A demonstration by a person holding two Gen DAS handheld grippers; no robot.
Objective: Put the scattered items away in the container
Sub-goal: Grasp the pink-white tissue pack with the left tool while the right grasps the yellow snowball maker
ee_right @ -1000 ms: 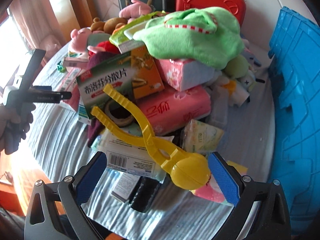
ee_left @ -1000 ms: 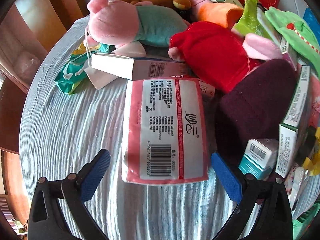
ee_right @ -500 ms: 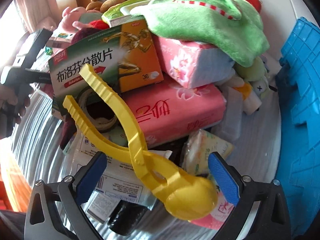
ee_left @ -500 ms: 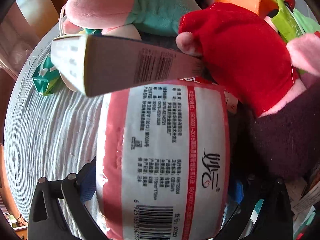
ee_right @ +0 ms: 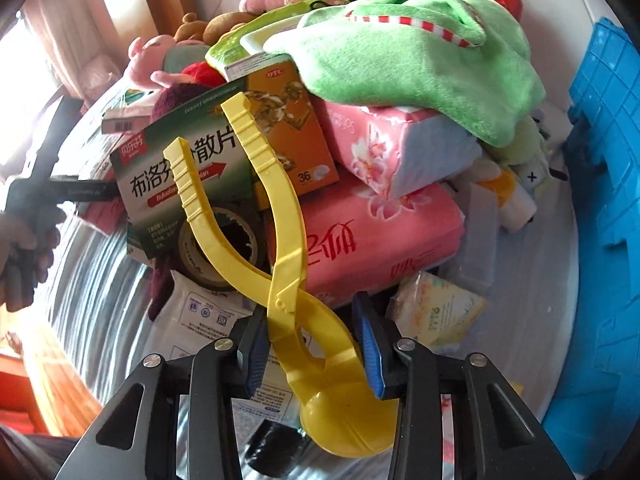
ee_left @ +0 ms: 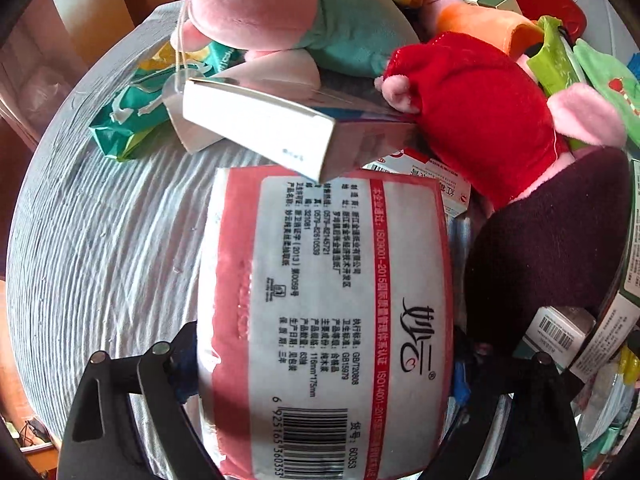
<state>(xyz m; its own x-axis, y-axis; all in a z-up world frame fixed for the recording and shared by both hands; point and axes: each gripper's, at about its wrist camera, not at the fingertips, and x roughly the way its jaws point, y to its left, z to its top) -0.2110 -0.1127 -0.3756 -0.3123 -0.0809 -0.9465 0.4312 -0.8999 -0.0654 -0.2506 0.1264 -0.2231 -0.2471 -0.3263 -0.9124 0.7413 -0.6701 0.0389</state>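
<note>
Both jaws closing: left round tissue pack (ee_left: 328, 320), right round yellow tongs (ee_right: 304, 320) (ribbed grey cloth (ee_left: 112, 248)).

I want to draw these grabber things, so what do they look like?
Each gripper, left and right, has two black angular plastic fingers with cut-out slots, round silver screw heads and flat blue pads on the inner faces. No cables or sleeves show.

tissue pack (ee_left: 328, 320) bottom cut off
</note>
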